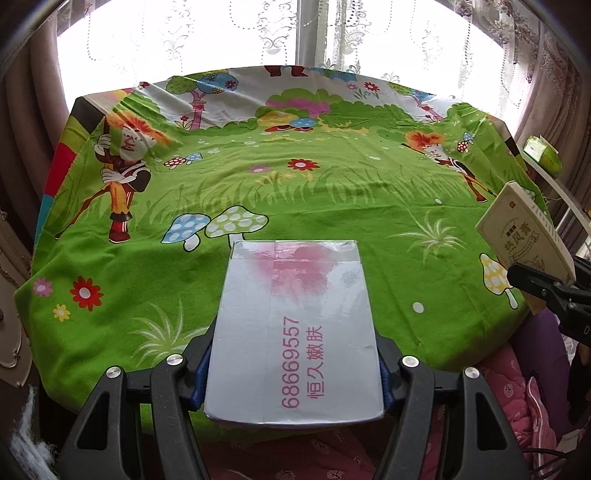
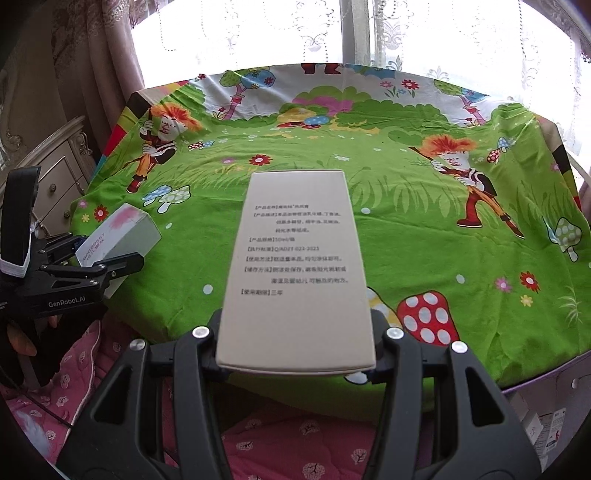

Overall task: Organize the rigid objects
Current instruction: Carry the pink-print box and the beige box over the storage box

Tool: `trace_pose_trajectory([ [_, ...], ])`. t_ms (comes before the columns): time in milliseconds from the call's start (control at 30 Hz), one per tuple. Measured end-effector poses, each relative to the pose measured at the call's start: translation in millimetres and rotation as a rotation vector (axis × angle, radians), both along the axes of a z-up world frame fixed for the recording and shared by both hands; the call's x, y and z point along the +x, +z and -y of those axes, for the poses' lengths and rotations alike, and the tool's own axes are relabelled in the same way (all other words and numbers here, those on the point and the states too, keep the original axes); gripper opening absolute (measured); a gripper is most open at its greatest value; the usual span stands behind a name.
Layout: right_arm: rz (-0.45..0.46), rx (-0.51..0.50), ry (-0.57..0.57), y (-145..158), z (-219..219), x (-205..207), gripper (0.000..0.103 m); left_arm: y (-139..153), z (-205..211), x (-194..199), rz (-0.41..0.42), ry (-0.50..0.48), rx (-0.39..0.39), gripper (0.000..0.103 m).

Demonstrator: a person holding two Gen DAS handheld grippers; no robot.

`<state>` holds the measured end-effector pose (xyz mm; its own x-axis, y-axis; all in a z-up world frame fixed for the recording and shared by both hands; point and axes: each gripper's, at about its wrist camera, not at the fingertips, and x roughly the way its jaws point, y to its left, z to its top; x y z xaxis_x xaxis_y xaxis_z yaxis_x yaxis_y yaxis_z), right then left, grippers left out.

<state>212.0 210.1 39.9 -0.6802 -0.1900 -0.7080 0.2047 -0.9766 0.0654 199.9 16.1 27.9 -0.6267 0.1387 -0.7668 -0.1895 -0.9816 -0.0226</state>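
My left gripper (image 1: pixel 293 373) is shut on a silver box with pink print (image 1: pixel 295 332) and holds it above the near edge of the table. The same box (image 2: pixel 122 232) and the left gripper (image 2: pixel 107 258) show at the left of the right wrist view. My right gripper (image 2: pixel 295 343) is shut on a tall beige box with black print (image 2: pixel 295 258), held above the near edge. That beige box (image 1: pixel 524 236) and the right gripper (image 1: pixel 543 291) show at the right of the left wrist view.
The table is covered by a green cartoon cloth (image 1: pixel 295 192) (image 2: pixel 406 221). A window with lace curtains (image 1: pixel 295 33) is behind it. A cream cabinet (image 2: pixel 55 173) stands at the left. A green box (image 1: pixel 543 151) sits on a shelf at the right. Pink quilted fabric (image 2: pixel 295 443) lies below.
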Motion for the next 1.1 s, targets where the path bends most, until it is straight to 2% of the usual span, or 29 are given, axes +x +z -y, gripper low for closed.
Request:
trace_pose_trajectory([
  [367, -0.024, -0.015, -0.123, 11.6, -61.4, 45.9, 0.054, 21.7, -57.7, 13.6, -0.036, -0.140, -0.049, 0.067],
  [900, -0.058, -0.006, -0.312, 22.1, -142.7, 114.2, 0.055, 47.9, -176.0, 48.3, -0.087, -0.440, -0.121, 0.067],
  [1100, -0.066, 0.004, -0.397, 24.4, -173.2, 138.7, 0.055, 54.2, -228.7, 65.6, -0.083, -0.569, -0.123, 0.067],
])
